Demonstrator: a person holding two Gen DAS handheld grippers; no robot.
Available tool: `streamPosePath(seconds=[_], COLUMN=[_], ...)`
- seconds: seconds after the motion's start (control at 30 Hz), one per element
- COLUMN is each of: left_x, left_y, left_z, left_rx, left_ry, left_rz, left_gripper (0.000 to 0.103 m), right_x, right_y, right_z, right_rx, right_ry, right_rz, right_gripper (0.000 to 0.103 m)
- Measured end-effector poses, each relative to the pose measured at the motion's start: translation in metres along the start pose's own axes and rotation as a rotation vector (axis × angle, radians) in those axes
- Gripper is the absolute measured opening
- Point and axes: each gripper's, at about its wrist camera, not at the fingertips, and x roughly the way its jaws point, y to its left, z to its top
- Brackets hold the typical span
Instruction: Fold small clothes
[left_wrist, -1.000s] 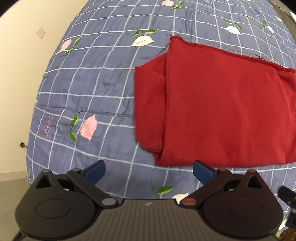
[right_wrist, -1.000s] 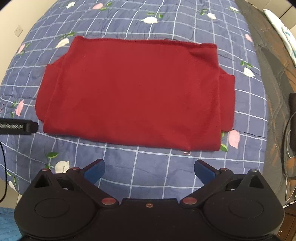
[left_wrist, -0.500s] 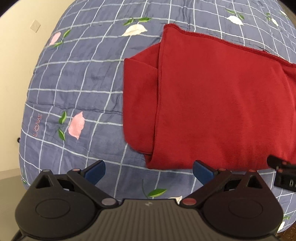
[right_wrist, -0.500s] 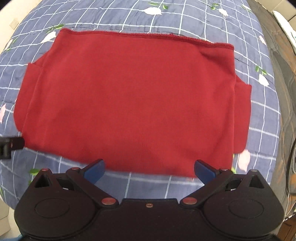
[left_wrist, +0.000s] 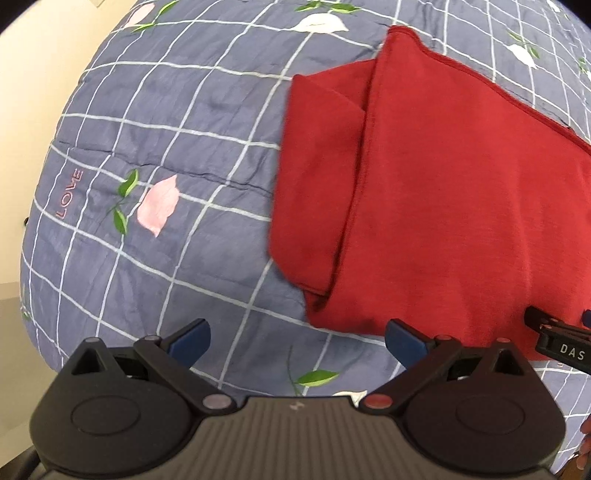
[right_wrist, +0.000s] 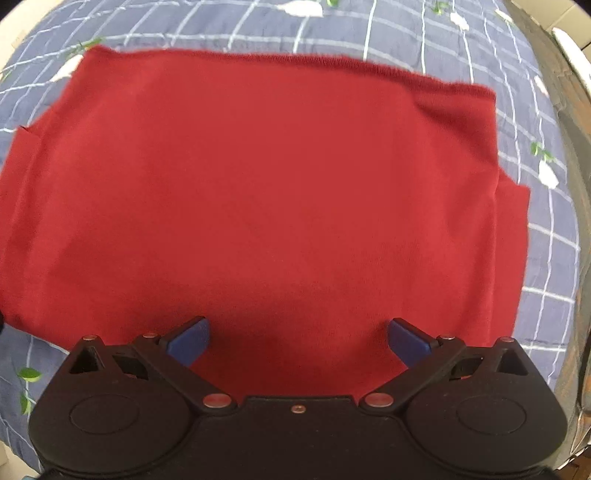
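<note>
A red garment (right_wrist: 266, 192) lies flat on a blue checked bedspread (left_wrist: 177, 155), folded into a wide rectangle with a sleeve tucked under at each end. In the left wrist view its left end (left_wrist: 424, 192) fills the right half, with the tucked sleeve (left_wrist: 317, 177) showing. My left gripper (left_wrist: 297, 338) is open just short of the garment's near left corner, over bedspread. My right gripper (right_wrist: 297, 338) is open low over the garment's near edge, red cloth between and under its fingers. The right gripper's tip (left_wrist: 561, 341) shows at the left view's right edge.
The bedspread (right_wrist: 546, 229) carries white grid lines, pink and white petals and a "LOVE" mark (left_wrist: 68, 199). A cream wall (left_wrist: 40, 74) stands beyond the bed's left side. A dark strip (right_wrist: 576, 155) runs along the bed's right edge.
Both grippers have moved forward and down toward the garment. The right one now hangs over its near edge, and the left one has closed in on its near left corner. Both stayed open.
</note>
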Motion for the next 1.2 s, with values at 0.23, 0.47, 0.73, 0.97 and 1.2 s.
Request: streamPosePath(seconds=[0.23, 0.47, 0.73, 0.97, 1.2], left_x=[0.003, 0.003, 0.000, -0.002, 0.002], left_y=[0.003, 0.006, 0.018, 0.026, 0.029], left_z=[0.002, 0.003, 0.008, 0.022, 0.029], left_rx=[-0.013, -0.036, -0.102, -0.115, -0.080], left_ry=[0.009, -0.013, -0.096, -0.174, -0.221], left_rz=[0.013, -0.019, -0.109, -0.117, -0.134], left_gripper=[0.102, 0.102, 0.102, 0.102, 0.102], right_x=[0.006, 0.009, 0.010, 0.013, 0.015], right_y=[-0.002, 0.001, 0.005, 0.010, 0.012], right_z=[0.001, -0.002, -0.008, -0.018, -0.031], right_rx=[0.007, 0.006, -0.001, 0.004, 0.005], right_ry=[0.004, 0.010, -0.004, -0.033, -0.087], right_rz=[0.011, -0.005, -0.014, -0.035, -0.050], right_gripper=[0.102, 0.102, 0.102, 0.102, 0.102])
